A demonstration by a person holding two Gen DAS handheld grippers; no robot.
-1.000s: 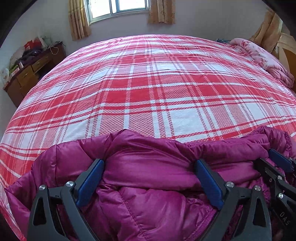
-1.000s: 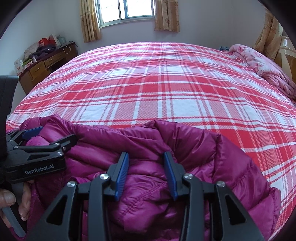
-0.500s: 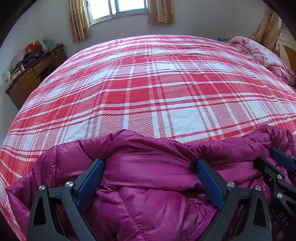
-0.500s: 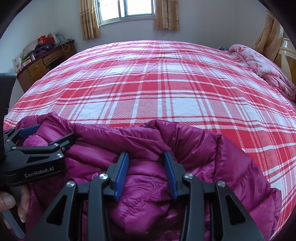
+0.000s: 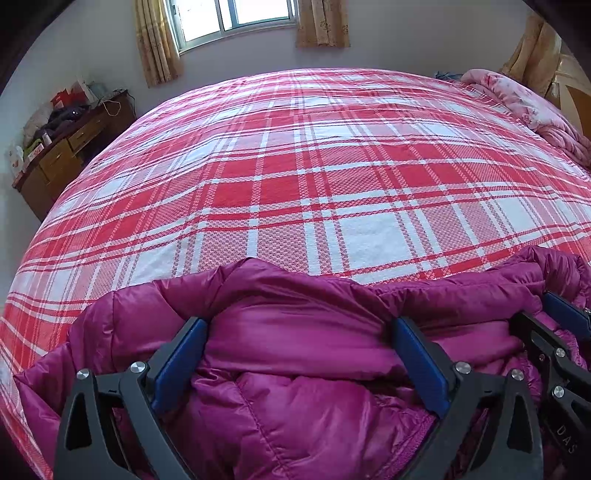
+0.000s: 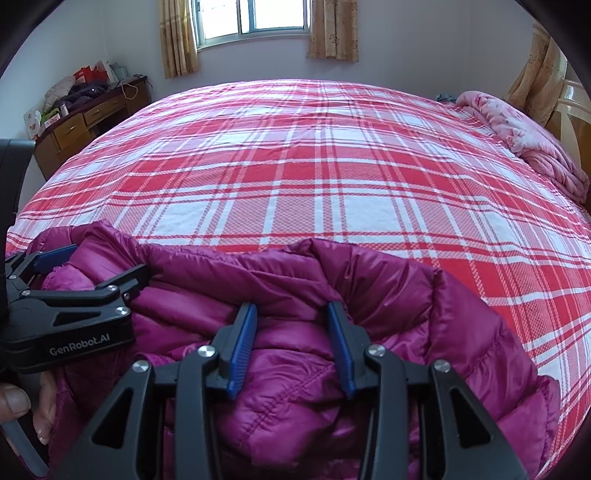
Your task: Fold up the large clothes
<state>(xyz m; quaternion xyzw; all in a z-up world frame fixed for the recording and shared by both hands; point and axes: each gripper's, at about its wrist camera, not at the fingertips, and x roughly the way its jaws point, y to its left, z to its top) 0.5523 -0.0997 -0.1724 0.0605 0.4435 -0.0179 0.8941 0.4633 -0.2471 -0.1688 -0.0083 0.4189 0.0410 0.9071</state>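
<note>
A magenta quilted puffer jacket [image 5: 295, 343] lies bunched at the near edge of a bed with a red and white plaid cover [image 5: 314, 177]. My left gripper [image 5: 299, 328] has its jaws wide apart, with a thick fold of the jacket bulging between them. My right gripper [image 6: 291, 314] has its jaws closer together and pinches a padded fold of the jacket [image 6: 295, 339]. In the right wrist view the left gripper [image 6: 88, 266] shows at the left edge. In the left wrist view the right gripper [image 5: 546, 317] shows at the right edge.
A wooden desk [image 5: 62, 155] with clutter stands against the left wall. A pink folded quilt [image 5: 532, 107] lies at the bed's far right corner by a wooden headboard [image 5: 576, 99]. A curtained window [image 5: 236, 18] is on the far wall.
Both grippers and the jacket have stayed almost still. The views shifted only slightly.
</note>
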